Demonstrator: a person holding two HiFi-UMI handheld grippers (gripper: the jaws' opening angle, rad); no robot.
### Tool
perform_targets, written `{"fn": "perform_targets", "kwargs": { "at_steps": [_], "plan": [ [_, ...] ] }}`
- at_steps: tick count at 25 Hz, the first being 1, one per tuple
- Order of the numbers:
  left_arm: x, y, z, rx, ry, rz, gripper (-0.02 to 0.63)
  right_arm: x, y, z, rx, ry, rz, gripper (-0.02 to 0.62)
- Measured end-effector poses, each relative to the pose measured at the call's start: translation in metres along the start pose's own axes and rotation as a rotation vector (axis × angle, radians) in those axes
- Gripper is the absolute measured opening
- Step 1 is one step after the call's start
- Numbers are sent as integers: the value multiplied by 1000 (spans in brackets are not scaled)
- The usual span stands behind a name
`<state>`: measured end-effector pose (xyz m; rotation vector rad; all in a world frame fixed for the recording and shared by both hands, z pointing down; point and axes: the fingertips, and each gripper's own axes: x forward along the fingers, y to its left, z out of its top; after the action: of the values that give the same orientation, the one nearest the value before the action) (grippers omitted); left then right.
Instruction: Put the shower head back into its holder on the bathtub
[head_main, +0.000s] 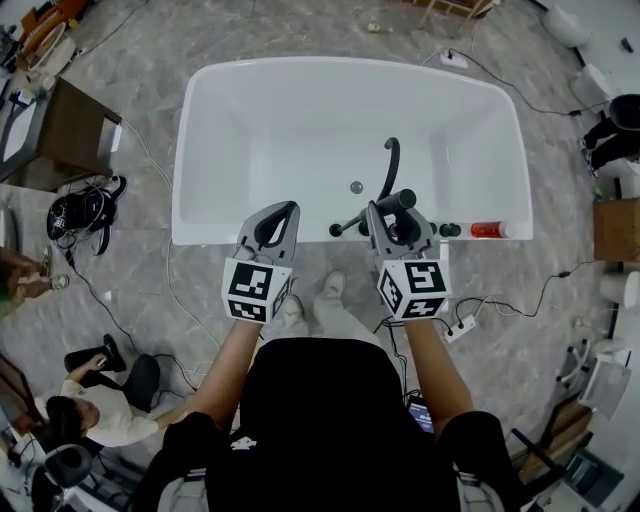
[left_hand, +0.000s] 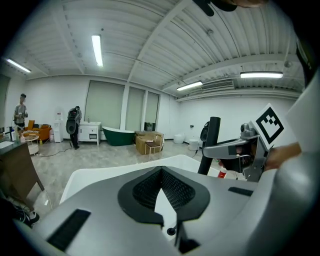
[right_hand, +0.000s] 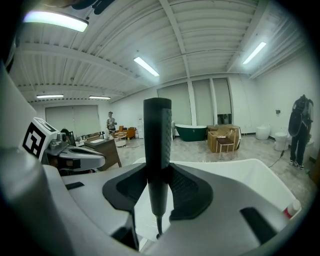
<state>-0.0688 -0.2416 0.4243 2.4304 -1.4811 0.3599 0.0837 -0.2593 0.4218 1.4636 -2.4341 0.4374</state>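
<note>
Shower head (right_hand: 157, 150) at the bathtub's (head_main: 300, 110) near rim
The right gripper (head_main: 392, 212) clamps the black shower head upright over that rim; the left gripper (head_main: 289, 208), tips together and empty, hangs beside it over the same rim.

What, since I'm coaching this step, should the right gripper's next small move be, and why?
Probably ease the right gripper down toward the black fittings on the bathtub rim: its jaws grip the shower head upright, over that rim and not yet seated. Which fitting is the holder, I cannot tell.
</note>
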Motion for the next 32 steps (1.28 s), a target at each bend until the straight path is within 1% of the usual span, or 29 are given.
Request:
{"fn": "perform_targets", "kwargs": {
  "at_steps": [6, 11, 22, 27, 32],
  "plan": [
    [12, 2, -17, -25, 33, -9, 14, 16, 0, -24, 8, 49, 14, 138],
    [21, 2, -34, -30, 58, -12, 14, 25, -2, -45, 15, 87, 26, 138],
    [40, 2, -88, -75, 130, -21, 14, 46, -8, -106, 33, 187, 37, 138],
    [56, -7, -116, -96, 166, -25, 14, 52, -18, -134, 34, 231, 47, 138],
    [59, -9, -137, -112, 186, -25, 14, 56, -17, -159, 41, 265, 54, 138]
  ]
}}
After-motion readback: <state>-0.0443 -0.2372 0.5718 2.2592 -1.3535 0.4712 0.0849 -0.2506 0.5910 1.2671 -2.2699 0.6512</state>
